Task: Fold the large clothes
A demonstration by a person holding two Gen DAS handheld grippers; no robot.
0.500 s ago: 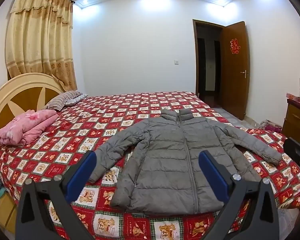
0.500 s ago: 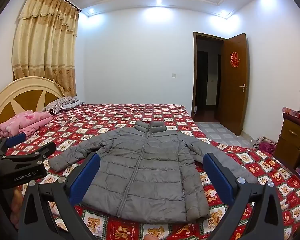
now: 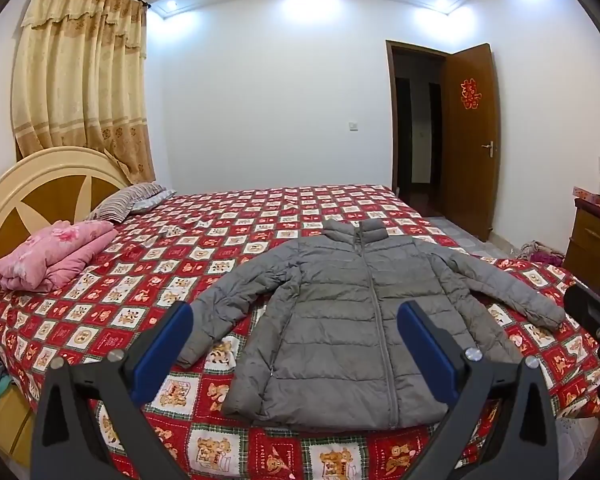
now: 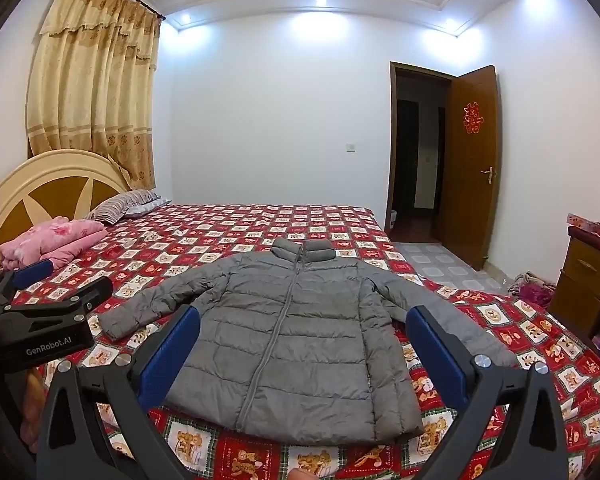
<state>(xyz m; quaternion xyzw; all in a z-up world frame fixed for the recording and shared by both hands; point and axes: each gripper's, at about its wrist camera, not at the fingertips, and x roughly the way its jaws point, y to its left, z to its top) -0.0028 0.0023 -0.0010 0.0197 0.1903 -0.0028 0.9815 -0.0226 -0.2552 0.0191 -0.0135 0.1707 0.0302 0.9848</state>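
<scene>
Bedspread under grey jacket; far sleeve's cuff hidden behind right gripper.

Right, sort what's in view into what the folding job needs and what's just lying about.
For the job:
- grey puffer jacket, spread flat and zipped on the bed
- left hand-held gripper, open
- right hand-held gripper, open

Just lying about:
- pink folded quilt near the headboard
- striped pillow
- wooden cabinet
- clothes heap on the floor
</scene>
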